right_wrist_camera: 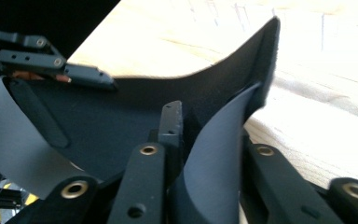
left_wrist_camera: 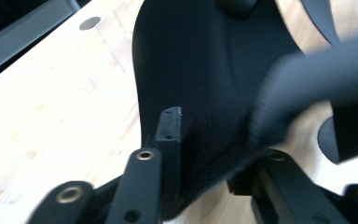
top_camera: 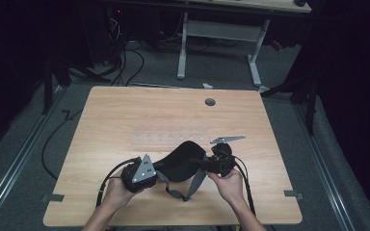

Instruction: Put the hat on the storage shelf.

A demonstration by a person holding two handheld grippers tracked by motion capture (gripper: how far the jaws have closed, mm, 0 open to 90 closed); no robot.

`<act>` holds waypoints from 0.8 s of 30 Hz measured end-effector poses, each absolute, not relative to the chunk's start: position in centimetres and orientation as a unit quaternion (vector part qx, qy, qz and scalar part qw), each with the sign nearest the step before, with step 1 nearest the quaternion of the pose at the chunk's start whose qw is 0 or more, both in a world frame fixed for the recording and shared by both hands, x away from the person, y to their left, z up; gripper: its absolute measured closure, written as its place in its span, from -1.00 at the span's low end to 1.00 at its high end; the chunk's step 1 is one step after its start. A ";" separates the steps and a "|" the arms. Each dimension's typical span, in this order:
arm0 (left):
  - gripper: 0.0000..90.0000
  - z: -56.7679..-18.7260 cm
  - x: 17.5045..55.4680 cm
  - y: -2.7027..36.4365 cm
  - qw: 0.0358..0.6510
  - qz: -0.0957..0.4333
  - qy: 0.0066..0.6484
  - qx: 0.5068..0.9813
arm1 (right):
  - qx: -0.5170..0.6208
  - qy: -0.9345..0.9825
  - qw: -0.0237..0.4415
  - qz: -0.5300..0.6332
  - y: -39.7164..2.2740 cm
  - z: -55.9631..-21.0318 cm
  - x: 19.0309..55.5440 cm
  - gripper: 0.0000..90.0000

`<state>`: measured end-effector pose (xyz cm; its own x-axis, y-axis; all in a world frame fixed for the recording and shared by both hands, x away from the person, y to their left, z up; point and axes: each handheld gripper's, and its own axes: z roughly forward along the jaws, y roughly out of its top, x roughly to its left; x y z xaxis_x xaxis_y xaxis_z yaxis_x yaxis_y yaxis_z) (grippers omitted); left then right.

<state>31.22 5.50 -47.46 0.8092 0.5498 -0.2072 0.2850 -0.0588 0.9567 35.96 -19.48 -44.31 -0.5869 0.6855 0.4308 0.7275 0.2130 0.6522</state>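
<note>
A black sleep mask with grey straps hangs between my two grippers over the near part of the wooden table. My left gripper grips the mask's left end. In the left gripper view its jaws pinch the black cloth, and a blurred grey strap crosses in front. My right gripper is at the mask's right end. In the right gripper view a curled fold of the mask lies loosely between its parted jaws. The left gripper's fingers show beyond.
A grey round cable port sits near the table's far edge. A pale strip lies across the table's middle. Behind the table stand a white desk frame and floor cables.
</note>
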 end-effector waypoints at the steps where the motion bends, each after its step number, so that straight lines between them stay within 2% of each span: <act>1: 0.74 -47.5 31.2 5.5 0.622 0.107 0.290 0.720 | -0.454 -0.778 0.024 -0.433 -19.5 -44.3 36.0 0.63; 2: 0.74 -47.4 31.1 5.5 0.621 0.101 0.284 0.723 | -0.453 -0.778 0.025 -0.435 -19.5 -44.3 36.0 0.59; 3: 0.85 -47.3 30.9 5.5 0.623 0.093 0.281 0.724 | -0.454 -0.776 0.028 -0.437 -19.5 -44.4 36.1 0.54; 5: 0.92 -47.2 30.6 5.3 0.629 0.067 0.272 0.725 | -0.457 -0.772 0.030 -0.441 -19.6 -44.5 36.3 0.50; 7: 0.93 -47.3 30.6 5.2 0.625 0.063 0.270 0.729 | -0.455 -0.771 0.029 -0.445 -19.6 -44.5 36.4 0.48; 9: 0.93 -47.5 30.5 5.0 0.624 0.056 0.271 0.731 | -0.459 -0.765 0.023 -0.451 -19.7 -44.5 36.6 0.31; 10: 0.93 -47.4 30.4 5.1 0.624 0.052 0.270 0.731 | -0.459 -0.765 0.023 -0.451 -19.7 -44.5 36.6 0.31; 11: 0.93 -47.2 30.3 5.2 0.628 0.050 0.272 0.728 | -0.462 -0.761 0.013 -0.455 -19.9 -44.5 36.5 0.16; 15: 0.93 -46.9 30.2 5.5 0.630 0.046 0.275 0.725 | -0.462 -0.750 0.004 -0.472 -20.7 -44.5 36.0 0.02; 24: 0.93 -47.0 30.7 6.1 0.629 0.033 0.299 0.717 | -0.493 -0.716 -0.029 -0.494 -23.6 -45.6 35.0 -0.01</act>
<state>30.69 6.13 -47.03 0.8188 0.4708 -0.3286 0.3873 -0.0305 0.9214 34.96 -23.60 -45.59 -0.5132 0.7337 0.4454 0.6771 0.0273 0.7353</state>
